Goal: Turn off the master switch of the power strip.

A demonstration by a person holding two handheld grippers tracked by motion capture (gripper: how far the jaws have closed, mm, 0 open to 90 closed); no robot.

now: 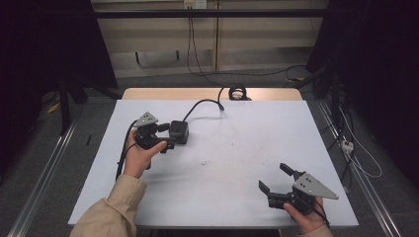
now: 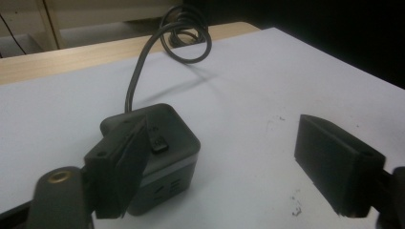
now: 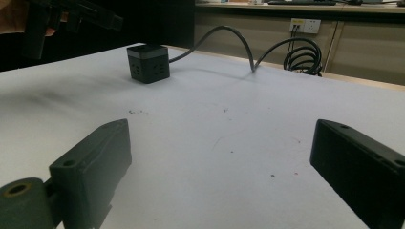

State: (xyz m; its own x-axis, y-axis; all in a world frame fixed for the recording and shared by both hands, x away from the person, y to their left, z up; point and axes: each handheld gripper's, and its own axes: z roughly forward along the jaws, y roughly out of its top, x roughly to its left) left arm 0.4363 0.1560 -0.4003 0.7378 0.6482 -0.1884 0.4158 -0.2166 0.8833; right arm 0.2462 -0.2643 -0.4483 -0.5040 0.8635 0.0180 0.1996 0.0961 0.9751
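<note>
Plainly, the dark power cube (image 1: 179,131) is judged rigid, compact and fairly light, its smooth flat sides best taken squarely, with drag expected from the stiff cable (image 1: 203,103). It is seen left of centre on the desk (image 1: 232,163), between the spread fingers of the left gripper (image 1: 169,136), one finger just beside it. The right gripper (image 1: 273,178) is held open, well apart.

Grey floor (image 1: 276,81), beige cabinets (image 1: 163,42) behind, white-topped table (image 1: 247,148), dark surroundings.
</note>
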